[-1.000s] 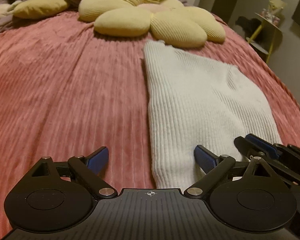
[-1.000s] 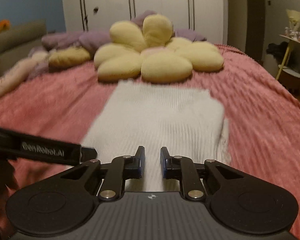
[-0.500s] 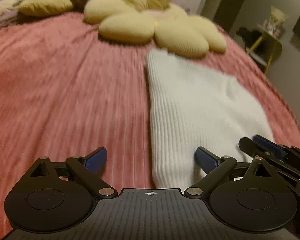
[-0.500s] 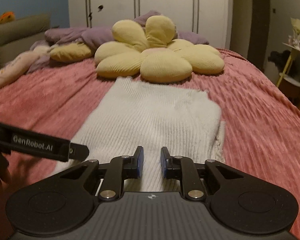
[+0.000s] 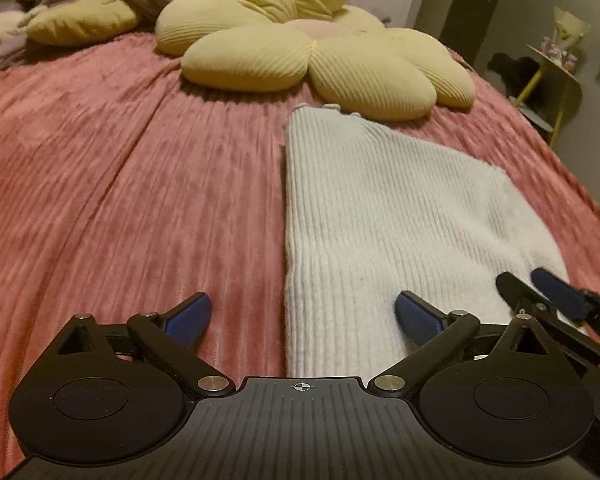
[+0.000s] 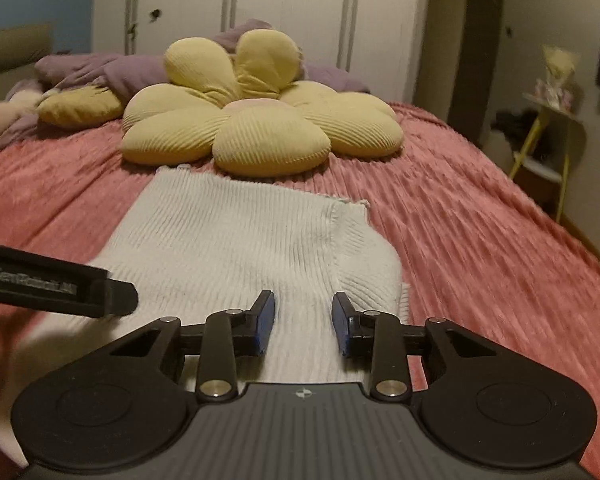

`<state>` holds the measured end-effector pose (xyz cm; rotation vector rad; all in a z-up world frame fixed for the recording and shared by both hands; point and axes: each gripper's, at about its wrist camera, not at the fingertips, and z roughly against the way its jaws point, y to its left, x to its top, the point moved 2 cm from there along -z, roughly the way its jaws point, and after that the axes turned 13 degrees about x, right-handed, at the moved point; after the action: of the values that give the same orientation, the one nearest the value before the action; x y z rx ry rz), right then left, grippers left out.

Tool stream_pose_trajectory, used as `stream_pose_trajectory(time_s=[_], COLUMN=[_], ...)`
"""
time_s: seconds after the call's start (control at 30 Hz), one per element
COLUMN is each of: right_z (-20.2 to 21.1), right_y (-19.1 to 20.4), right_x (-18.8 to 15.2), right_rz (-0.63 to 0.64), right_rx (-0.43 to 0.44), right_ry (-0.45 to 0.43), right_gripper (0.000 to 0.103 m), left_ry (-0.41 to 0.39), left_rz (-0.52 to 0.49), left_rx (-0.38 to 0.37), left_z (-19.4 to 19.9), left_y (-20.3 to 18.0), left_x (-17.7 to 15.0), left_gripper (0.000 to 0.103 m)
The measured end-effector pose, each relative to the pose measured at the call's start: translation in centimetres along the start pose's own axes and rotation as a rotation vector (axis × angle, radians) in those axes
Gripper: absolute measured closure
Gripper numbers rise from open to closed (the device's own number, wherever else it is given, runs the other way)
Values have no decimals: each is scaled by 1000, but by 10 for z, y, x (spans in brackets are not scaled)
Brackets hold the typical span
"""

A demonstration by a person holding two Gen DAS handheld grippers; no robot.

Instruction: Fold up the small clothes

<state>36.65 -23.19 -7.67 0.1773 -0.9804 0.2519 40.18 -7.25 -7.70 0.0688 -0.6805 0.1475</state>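
Two grippers hover at the near hem of the white knit garment (image 5: 384, 220), flat on the pink bedspread (image 5: 120, 184). Left gripper (image 5: 302, 314) spread wide, astride its left edge; right gripper (image 6: 303, 322) parted, empty, over the hem middle. Likely poised to pinch the hem and fold forward.

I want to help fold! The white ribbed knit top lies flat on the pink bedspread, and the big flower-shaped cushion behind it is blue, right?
Almost. The flower-shaped cushion is yellow, not blue; the right wrist view shows it plainly. The rest holds: the white ribbed knit top lies flat on the pink bedspread, with the cushion behind it.
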Motion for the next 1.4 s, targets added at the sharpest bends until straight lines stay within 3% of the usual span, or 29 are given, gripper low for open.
stream_pose_trajectory(time_s=[0.37, 0.6, 0.77, 0.8, 0.83, 0.97, 1.13, 1.4], right_z=[5, 48, 62, 64, 65, 71, 77, 80], right_y=[-4, 3, 4, 4, 2, -12, -15, -64], right_x=[-5, -17, -33, -36, -38, -42, -50, -57], right_rz=[1, 3, 23, 26, 12, -123, -171, -541], right_rx=[24, 30, 26, 21, 13, 60, 93, 320], right_ry=[-38, -39, -32, -30, -25, 14, 54, 41], right_gripper=[71, 61, 58, 53, 46, 46, 45, 45], left_ry=[-15, -3, 22, 21, 22, 39, 63, 117], left_rz=[5, 35, 59, 63, 59, 61, 65, 64], left_rx=[-25, -30, -84, -95, -106, -135, -167, -302], left_z=[4, 13, 29, 33, 37, 44, 46, 41], left_y=[6, 11, 22, 25, 27, 31, 34, 37], left_x=[-5, -10, -21, -24, -27, -36, -37, -32], left_gripper=[0, 0, 0, 0, 0, 0, 0, 0])
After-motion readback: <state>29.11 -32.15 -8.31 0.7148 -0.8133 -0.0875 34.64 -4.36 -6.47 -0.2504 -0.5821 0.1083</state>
